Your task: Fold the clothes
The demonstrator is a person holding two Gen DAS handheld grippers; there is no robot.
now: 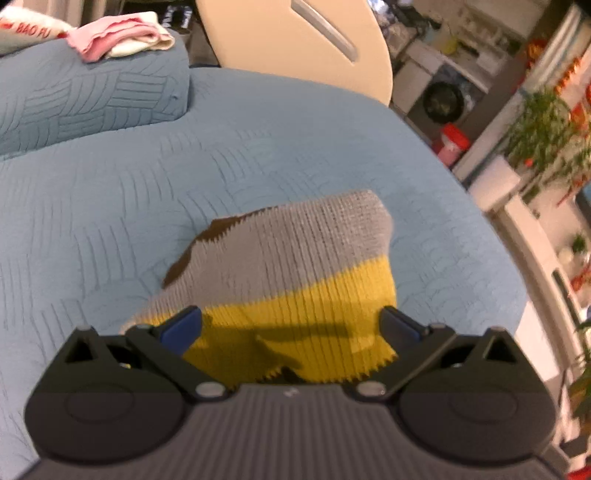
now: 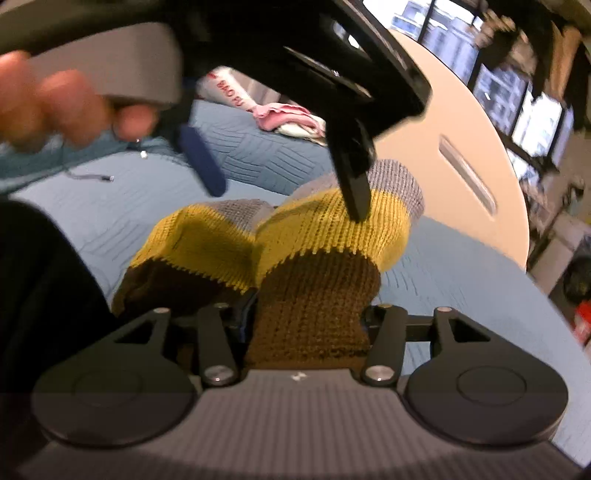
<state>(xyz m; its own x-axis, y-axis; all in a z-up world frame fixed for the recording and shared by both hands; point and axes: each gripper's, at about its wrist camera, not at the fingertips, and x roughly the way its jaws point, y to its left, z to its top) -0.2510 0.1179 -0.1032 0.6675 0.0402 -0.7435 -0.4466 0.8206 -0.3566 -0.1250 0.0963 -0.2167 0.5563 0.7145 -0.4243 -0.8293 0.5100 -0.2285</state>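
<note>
Knit sweater [image 2: 314,295] sits between my right gripper's [image 2: 306,325] half-spread fingers; the left gripper [image 1: 291,325] gapes empty. Unpinched, the fold could spring open.

One striped knit garment [image 1: 295,266], two tools, one pillow [image 1: 92,99], and perhaps two folded cloths [image 1: 122,35] stacked on it.

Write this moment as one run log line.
left gripper: open, over sweater | right gripper: sweater between jaws, grip unclear | sweater: bunched on blue cover
</note>
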